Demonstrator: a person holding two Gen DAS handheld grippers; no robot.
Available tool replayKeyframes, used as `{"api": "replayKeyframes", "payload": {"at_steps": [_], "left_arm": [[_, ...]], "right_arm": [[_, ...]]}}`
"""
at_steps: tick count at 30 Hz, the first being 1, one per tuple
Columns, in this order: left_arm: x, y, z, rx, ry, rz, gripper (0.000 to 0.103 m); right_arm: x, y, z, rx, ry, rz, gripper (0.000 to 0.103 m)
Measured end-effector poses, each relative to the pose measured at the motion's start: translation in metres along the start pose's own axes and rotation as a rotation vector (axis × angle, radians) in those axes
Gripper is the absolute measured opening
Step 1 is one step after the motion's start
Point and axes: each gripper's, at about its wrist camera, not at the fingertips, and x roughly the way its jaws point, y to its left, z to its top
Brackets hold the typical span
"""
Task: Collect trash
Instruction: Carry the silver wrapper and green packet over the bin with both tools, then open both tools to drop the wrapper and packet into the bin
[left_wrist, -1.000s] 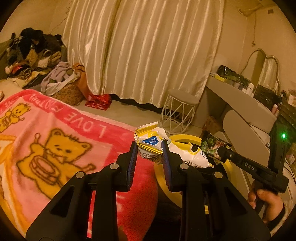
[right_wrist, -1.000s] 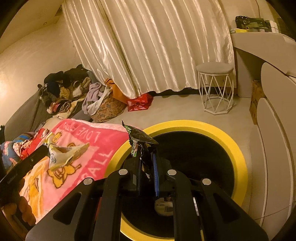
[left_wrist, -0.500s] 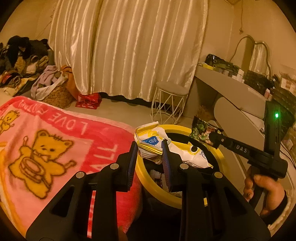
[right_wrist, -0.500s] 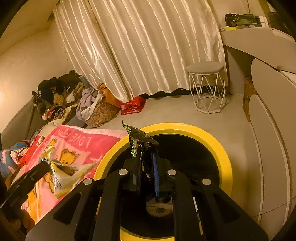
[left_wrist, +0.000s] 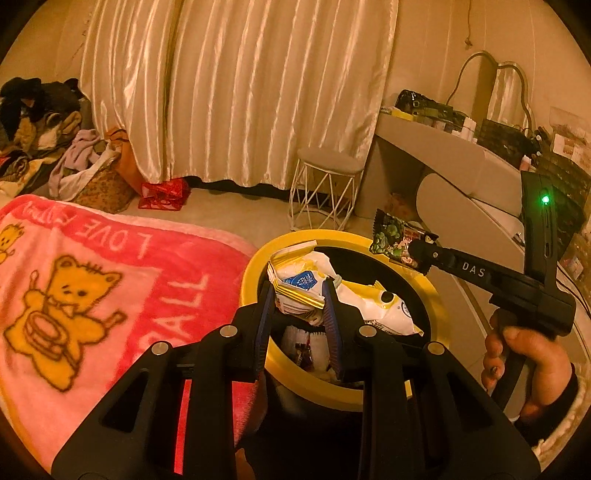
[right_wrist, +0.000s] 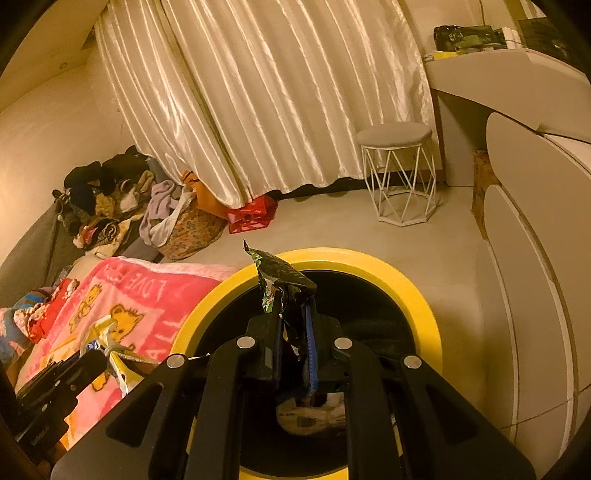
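Over the yellow-rimmed bin (left_wrist: 255, 266) both your tools hang w/ trash. Left tool (left_wrist: 300, 295) is clamped on a crumpled white-and-yellow wrapper (left_wrist: 303, 282), jaws only a little apart, wrapper sitting above the bin's near-left rim. Right tool (right_wrist: 291, 314) is nearly closed on a dark green snack wrapper (right_wrist: 277, 269), held above the bin mouth. Pink bear blanket (left_wrist: 92, 295) on the bed butts against the bin's left side; bare floor beyond, wire stool (right_wrist: 400, 177) well apart by the curtain. Vs. a sec ago, left tool has shifted from over the blanket to over the bin. Bin contents are dark, hard to make out.
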Motion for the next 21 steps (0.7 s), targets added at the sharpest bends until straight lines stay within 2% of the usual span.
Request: {"api": "replayKeyframes", "payload": {"at_steps": [21], "left_arm": [[0.04, -0.019, -0.004, 0.051, 0.086, -0.026, 0.02]], "right_arm": [[0.007, -0.022, -0.004, 0.047, 0.024, -0.062, 0.011]]}}
